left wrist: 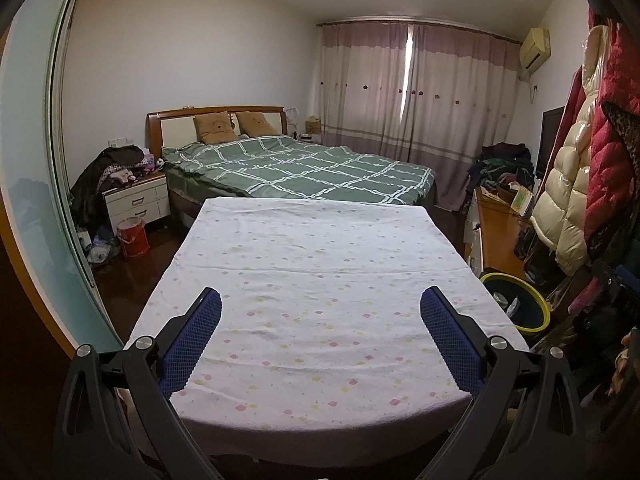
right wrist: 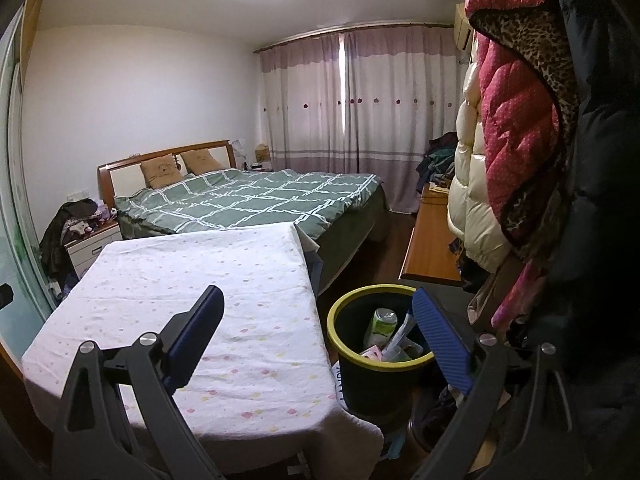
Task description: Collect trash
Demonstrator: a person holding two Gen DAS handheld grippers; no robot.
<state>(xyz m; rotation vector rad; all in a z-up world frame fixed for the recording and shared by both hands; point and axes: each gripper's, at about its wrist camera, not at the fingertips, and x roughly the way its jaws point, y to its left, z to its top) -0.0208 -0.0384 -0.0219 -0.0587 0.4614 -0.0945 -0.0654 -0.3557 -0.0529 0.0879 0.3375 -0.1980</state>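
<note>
A table with a white flowered cloth (left wrist: 312, 280) fills the middle of the left wrist view; nothing lies on the cloth. My left gripper (left wrist: 320, 300) is open and empty above its near half. A black bin with a yellow rim (right wrist: 376, 336) stands on the floor right of the table (right wrist: 192, 288) and also shows in the left wrist view (left wrist: 516, 300). It holds a green can (right wrist: 382, 322), papers and wrappers. My right gripper (right wrist: 318, 300) is open and empty, straddling the table's right edge and the bin.
A bed with a green checked quilt (left wrist: 304, 168) lies behind the table. A nightstand (left wrist: 136, 200) and red bucket (left wrist: 134, 236) stand at left. Hanging coats (right wrist: 516, 128) and a wooden bench (right wrist: 432, 236) crowd the right. Curtains (left wrist: 416, 84) cover the far wall.
</note>
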